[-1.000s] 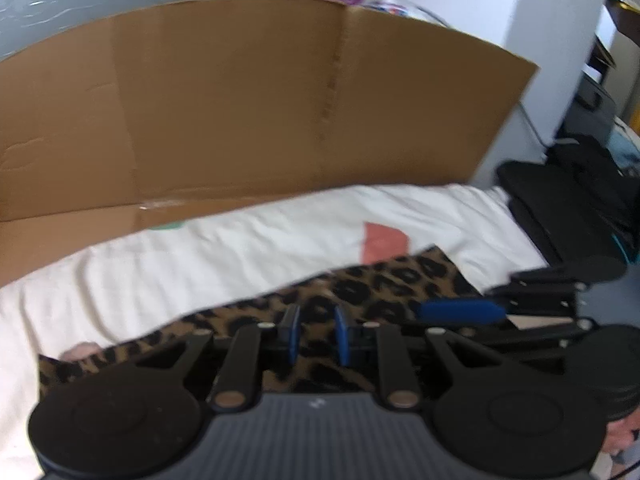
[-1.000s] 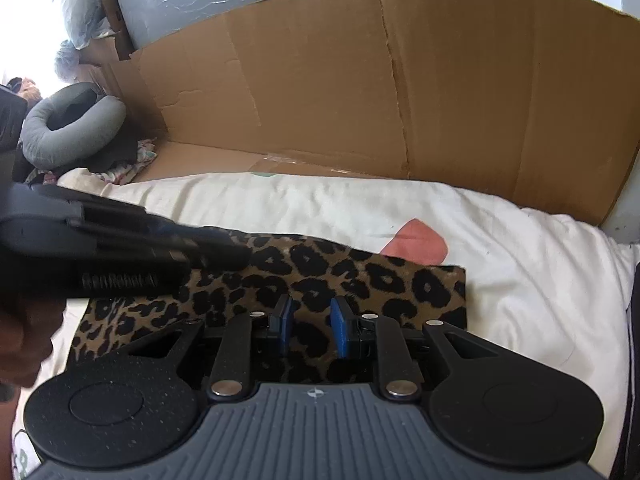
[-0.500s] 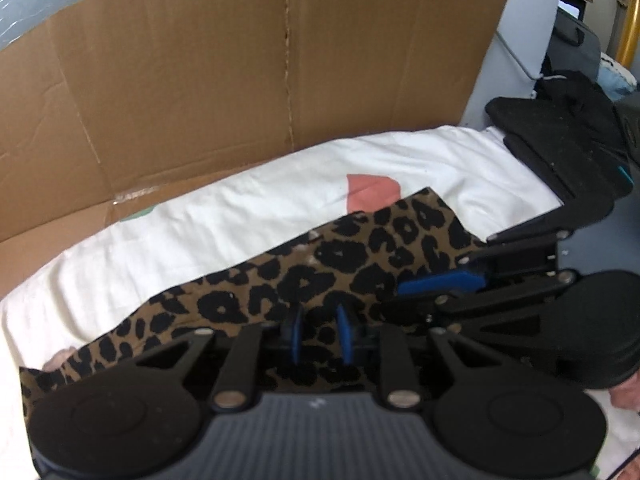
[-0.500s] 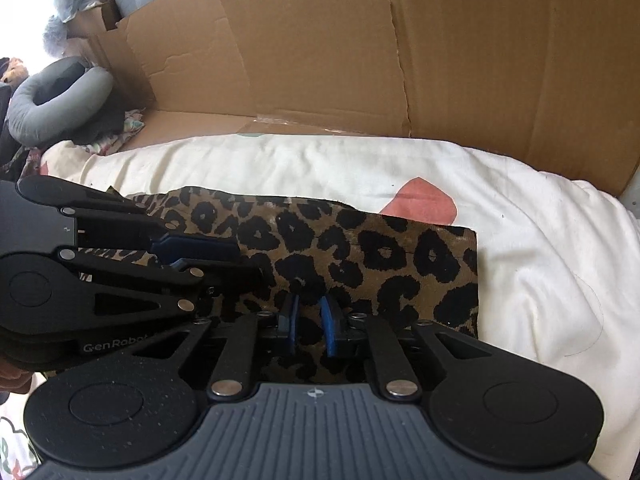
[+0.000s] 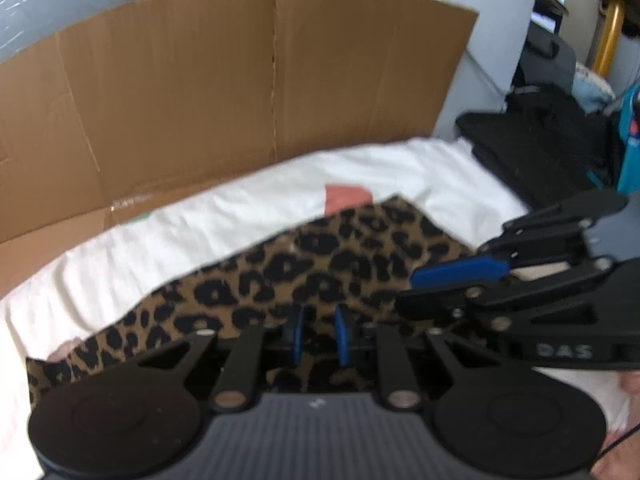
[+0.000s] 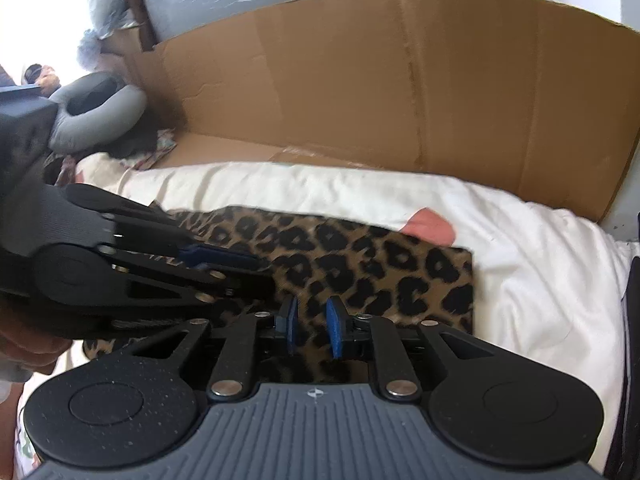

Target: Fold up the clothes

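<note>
The left gripper point(image 5: 318, 334) was narrowly parted with the leopard-print cloth point(image 5: 320, 268) between its pads, jaws just closing. The right gripper point(image 6: 312, 328), jaws just opening, straddled the same cloth. It lay mid-frame on a white bedsheet point(image 6: 520, 240), cardboard point(image 5: 200, 100) behind.

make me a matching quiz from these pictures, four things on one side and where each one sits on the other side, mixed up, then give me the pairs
Things:
1. leopard-print cloth
2. brown cardboard sheet
3. grey U-shaped neck pillow
4. salmon-pink patch

Places:
A. standing behind the white bedding
B. far left of the right wrist view
C. flat on the white bedding, under both grippers
D. peeking out at the cloth's far edge

Pairs: 1-C, 2-A, 3-B, 4-D
</note>
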Available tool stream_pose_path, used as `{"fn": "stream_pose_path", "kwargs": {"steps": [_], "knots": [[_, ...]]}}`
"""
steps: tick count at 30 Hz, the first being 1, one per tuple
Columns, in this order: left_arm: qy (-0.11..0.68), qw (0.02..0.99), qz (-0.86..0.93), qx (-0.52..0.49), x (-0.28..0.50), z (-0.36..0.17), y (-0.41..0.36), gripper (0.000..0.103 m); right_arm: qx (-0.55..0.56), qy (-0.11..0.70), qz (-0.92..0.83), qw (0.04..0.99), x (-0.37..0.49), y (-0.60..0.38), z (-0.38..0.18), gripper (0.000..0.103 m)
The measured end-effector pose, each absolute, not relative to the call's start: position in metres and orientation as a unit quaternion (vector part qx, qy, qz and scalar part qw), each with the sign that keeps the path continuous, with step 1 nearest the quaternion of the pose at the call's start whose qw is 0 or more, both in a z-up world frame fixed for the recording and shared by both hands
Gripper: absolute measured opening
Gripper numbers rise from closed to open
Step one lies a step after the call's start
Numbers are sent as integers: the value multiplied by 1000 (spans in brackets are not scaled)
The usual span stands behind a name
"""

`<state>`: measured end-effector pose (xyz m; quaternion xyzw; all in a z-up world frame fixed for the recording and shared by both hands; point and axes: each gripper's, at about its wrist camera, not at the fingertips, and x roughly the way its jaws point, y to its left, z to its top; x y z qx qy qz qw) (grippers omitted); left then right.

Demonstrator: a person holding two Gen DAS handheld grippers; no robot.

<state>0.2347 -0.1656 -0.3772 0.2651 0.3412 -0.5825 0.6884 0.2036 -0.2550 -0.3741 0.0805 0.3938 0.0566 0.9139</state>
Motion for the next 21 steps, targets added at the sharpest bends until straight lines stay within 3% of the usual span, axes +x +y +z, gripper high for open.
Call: {"fn": "stream_pose_path", "kwargs": {"steps": [3,21], "knots": [[345,690,-579,264,238,-383,-166,17,71,402,66,910,198,-243,-380,31],[356,683,-578,270,247,-390,-174,14,15,424,35,905,148,-262,-405,34]]}}
